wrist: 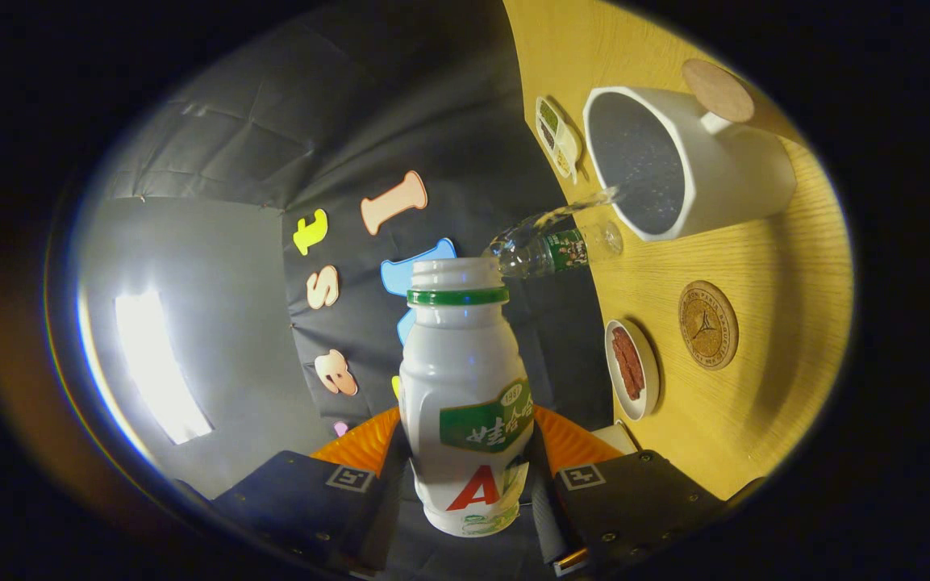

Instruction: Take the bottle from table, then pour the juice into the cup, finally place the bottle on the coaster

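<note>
My tongs (465,476) are clamped on the white juice bottle (465,395), one finger pressed to each side of its lower body, its green-ringed open neck pointing away from me. I have it rolled over, so the wooden tabletop (763,266) stands to my right like a wall, and the booth's black cloth wall (287,113) lies ahead and to my left, with a bright window-like patch of light (154,363) low on the left.

Beyond the bottle's mouth and to the right stands the white cup (690,161), its dark inside facing me. A clear plastic water bottle (553,246) lies just before the cup's rim, between my bottle's neck and the cup. Past the cup, a small tray with divided compartments (557,137) sits near the table's edge. The round cork coaster (707,324) lies bare, nearer to me than the cup, with open wood around it. Beside it, toward the table's edge, is a small white dish of reddish strips (631,369). Another round wooden disc (719,89) sits beyond the cup's handle.
</note>
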Tool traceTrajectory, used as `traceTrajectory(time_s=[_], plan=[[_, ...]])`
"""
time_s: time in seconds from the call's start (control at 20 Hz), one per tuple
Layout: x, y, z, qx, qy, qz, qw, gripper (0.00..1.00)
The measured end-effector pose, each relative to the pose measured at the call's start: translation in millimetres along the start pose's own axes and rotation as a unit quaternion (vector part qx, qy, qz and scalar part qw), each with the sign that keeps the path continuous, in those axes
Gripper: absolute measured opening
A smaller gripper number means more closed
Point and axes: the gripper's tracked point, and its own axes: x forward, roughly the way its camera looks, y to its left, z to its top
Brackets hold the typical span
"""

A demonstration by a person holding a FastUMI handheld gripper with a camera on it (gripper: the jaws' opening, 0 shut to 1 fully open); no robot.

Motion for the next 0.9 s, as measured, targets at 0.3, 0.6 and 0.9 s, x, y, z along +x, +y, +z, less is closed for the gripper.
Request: traceTrajectory(time_s=[0.3, 0.6, 0.9], plan=[[1.1, 0.9, -1.7, 0.007, 0.001, 0.003, 1.0, 0.68], [0.7, 2.5, -1.8, 0.015, -0.001, 0.005, 1.0, 0.68], [0.3, 4.0, -0.6, 0.023, -0.005, 0.008, 1.0, 0.68]])
